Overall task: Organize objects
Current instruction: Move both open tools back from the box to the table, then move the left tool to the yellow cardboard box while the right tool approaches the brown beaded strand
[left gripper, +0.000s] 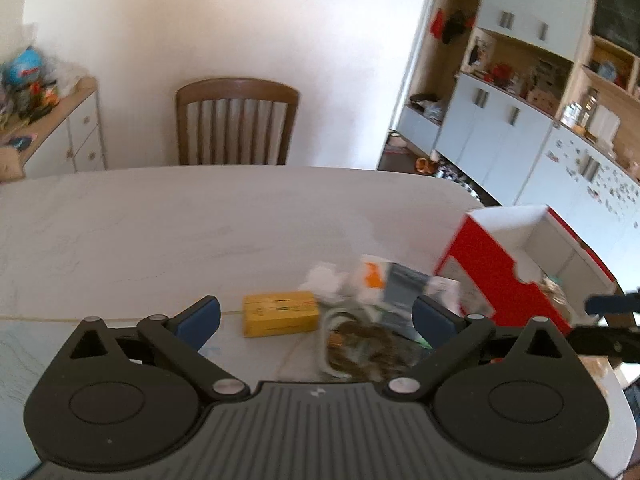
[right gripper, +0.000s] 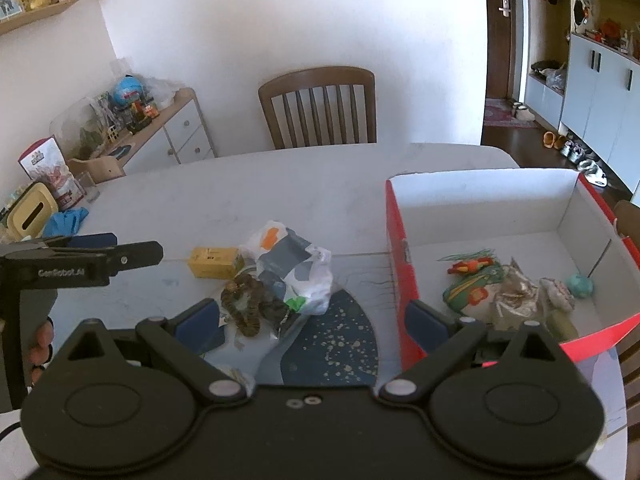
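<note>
White table point(right gripper: 280, 184), yellow box point(right gripper: 214, 262), red box point(right gripper: 396, 240)

- A wooden chair point(right gripper: 320, 106) is standing at the tabletop's point(right gripper: 240, 184) far edge.
- A cluttered sideboard point(right gripper: 168, 128) is sitting against the wall.
- Shoes point(right gripper: 576, 152) are lying beside grey cabinets point(right gripper: 600, 80).

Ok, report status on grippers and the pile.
Left gripper open, empty. Right gripper open, empty. Yellow box, plastic bag on table, outside red box. Nothing in the way.
</note>
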The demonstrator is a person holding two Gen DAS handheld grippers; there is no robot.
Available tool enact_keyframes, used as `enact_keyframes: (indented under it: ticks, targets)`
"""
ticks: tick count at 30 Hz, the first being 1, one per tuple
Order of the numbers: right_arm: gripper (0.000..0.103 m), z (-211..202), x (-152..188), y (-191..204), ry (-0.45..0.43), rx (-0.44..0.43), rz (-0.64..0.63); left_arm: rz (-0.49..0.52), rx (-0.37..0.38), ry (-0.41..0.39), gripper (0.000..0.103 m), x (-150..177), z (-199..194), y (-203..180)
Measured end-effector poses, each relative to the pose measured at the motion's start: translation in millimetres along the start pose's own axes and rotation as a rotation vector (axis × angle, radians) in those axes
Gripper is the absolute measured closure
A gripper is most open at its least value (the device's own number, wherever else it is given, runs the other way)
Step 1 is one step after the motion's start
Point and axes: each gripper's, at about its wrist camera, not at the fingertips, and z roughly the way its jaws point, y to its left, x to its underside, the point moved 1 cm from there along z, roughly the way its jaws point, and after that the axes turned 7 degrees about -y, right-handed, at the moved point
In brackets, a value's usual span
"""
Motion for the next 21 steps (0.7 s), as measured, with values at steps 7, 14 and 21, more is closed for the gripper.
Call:
enact_keyframes:
  ticks: [7, 14, 21]
  targets:
    - [0.004, 26, 7, 18, 0.039, 0.006, -0.01, -0.01, -0.038, 0.026, 0.0, 4, 30, 26]
    - [0.005, 52, 11, 25, 0.075, 0.023, -0.022, -0.006, -0.046, 0.067, 0.0, 15, 65, 30]
    - [0.013, 79, 28, 39, 0.137, 0.017, -0.051, 0.025, -0.073, 0.086, 0.0, 24, 95, 23]
